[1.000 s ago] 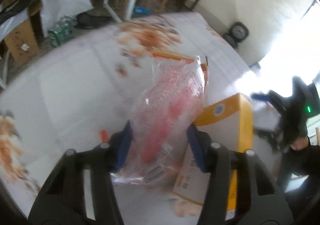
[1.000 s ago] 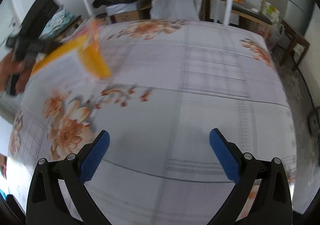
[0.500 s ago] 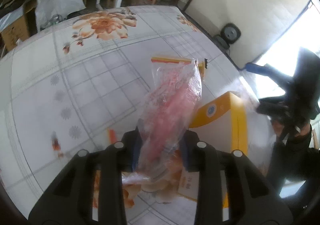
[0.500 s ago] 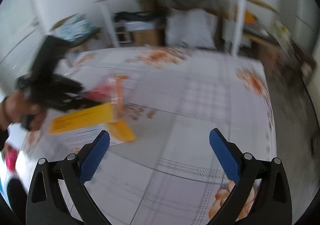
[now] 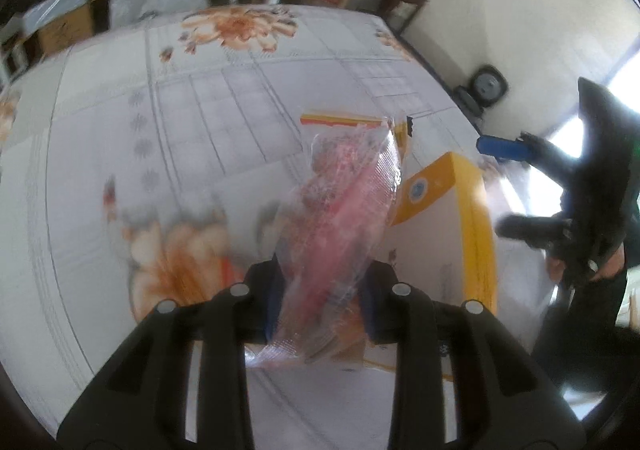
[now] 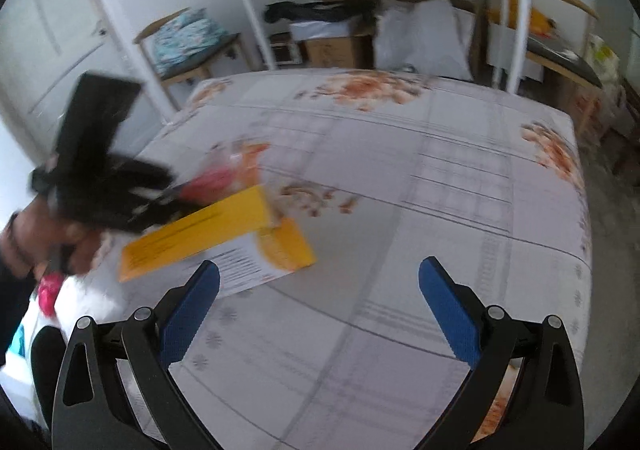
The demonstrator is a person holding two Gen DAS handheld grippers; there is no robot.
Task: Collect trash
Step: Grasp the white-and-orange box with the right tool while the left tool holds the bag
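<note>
Crinkled clear plastic with something pink inside: that is the wrapper (image 5: 340, 234) pinched in the left gripper (image 5: 320, 298), low in the centre of the left wrist view. The jaws are drawn in tight on its lower part, and most of the packet stands free above them, leaning toward the upper right. In the right wrist view the same packet (image 6: 212, 181) is only a pink blur at middle left, in front of the dark gripper body.

Just right of the wrapper in the left wrist view lies a flat yellow and white carton (image 5: 448, 234) on the flowered tablecloth (image 5: 192, 117); in the right wrist view it sits left of centre (image 6: 224, 234). It looks like the next piece of trash.

Further right, the right gripper (image 5: 508, 185) hangs at the frame's right edge; its own view shows its blue pads (image 6: 190, 316) spread wide with nothing between them (image 6: 320, 310).

The hold on the wrapper is a judgement call: slick film gripped near one end could slide out on a quick swing, and both views are smeared by motion. The carton is thin and flat against the cloth, so the open claw may skate over it or snag the tablecloth instead. No bin or bag can be identified with confidence, so the drop point is uncertain.
</note>
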